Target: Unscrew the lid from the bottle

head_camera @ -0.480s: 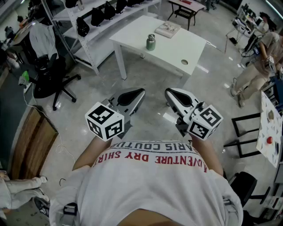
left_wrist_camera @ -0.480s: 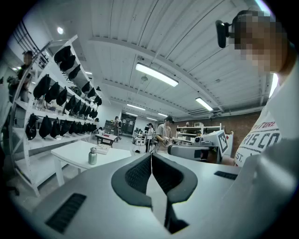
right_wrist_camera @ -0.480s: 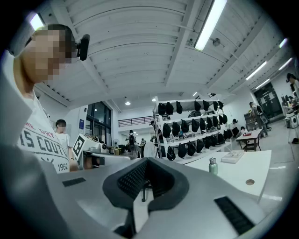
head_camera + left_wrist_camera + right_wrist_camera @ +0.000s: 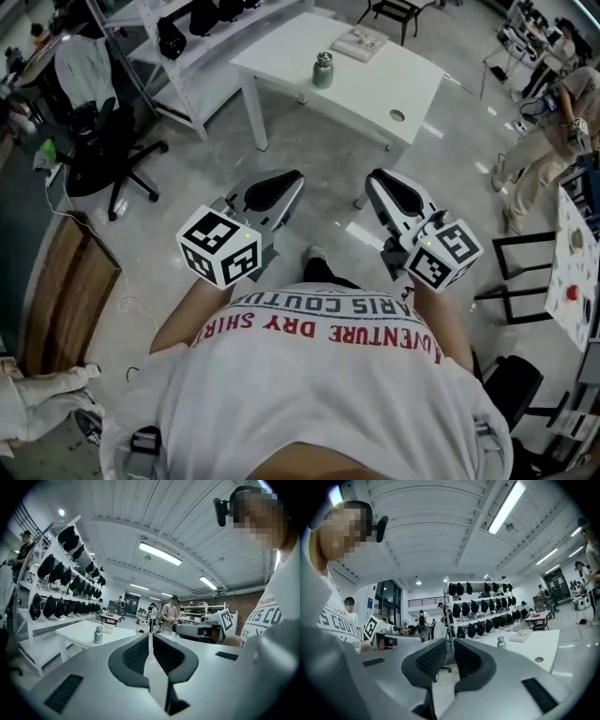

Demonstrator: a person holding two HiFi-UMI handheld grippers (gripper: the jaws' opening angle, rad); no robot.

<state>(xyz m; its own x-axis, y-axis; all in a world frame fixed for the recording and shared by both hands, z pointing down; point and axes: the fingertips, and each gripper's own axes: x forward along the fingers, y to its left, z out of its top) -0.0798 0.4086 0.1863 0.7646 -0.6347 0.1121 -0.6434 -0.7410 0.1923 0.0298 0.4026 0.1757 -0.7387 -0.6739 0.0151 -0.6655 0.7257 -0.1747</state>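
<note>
White tabletop [image 4: 375, 89] is standing ahead across a pale, glossy floor [image 4: 187, 216]. It is carrying a small grey-green metal bottle [image 4: 322, 73], upright with its silver lid [image 4: 324, 58] on, near a book [image 4: 362, 41]. Left gripper [image 4: 281, 186] and right gripper [image 4: 386, 187] are hovering well apart from the bottle, each with jaws closed together on nothing. Compared with half a second ago, the tabletop is sitting higher in the head view, and a shoe [image 4: 315, 253] is now showing between the grippers. Shelves of black bags [image 4: 202, 19] are lining the room.

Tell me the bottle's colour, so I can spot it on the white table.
The bottle is pale metallic green, clearest in the head view.
</note>
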